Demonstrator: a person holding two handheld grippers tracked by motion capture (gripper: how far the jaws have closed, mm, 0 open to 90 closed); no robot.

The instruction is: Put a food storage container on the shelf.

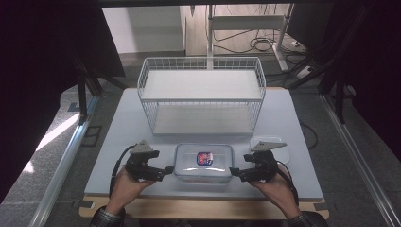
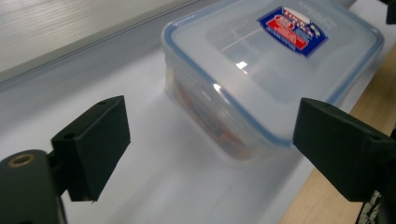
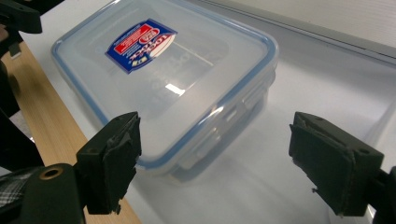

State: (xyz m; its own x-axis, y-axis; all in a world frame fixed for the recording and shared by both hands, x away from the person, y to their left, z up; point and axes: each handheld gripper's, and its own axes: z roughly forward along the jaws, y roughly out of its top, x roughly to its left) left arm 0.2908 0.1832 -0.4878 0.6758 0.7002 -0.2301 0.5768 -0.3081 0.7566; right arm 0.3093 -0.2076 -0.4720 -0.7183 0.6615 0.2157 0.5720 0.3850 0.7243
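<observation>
A clear plastic container [image 1: 203, 163] with a blue-rimmed lid and a red and blue label sits at the front middle of the table. My left gripper [image 1: 168, 171] is just left of it, jaws open and pointing at its left end. In the left gripper view the container [image 2: 261, 70] lies ahead of the gripper [image 2: 210, 140], with no pad pressing on it. My right gripper [image 1: 234, 172] mirrors this at the container's right end, also open. In the right gripper view the box [image 3: 163, 79] and its side latch lie just beyond the gripper [image 3: 219, 158].
A white wire basket [image 1: 201, 59] with a shelf stands behind the container at the middle of the grey mat [image 1: 118, 142]. A pale translucent lid or tray [image 1: 281, 150] lies by the right gripper. The wooden table edge [image 1: 203, 208] runs along the front.
</observation>
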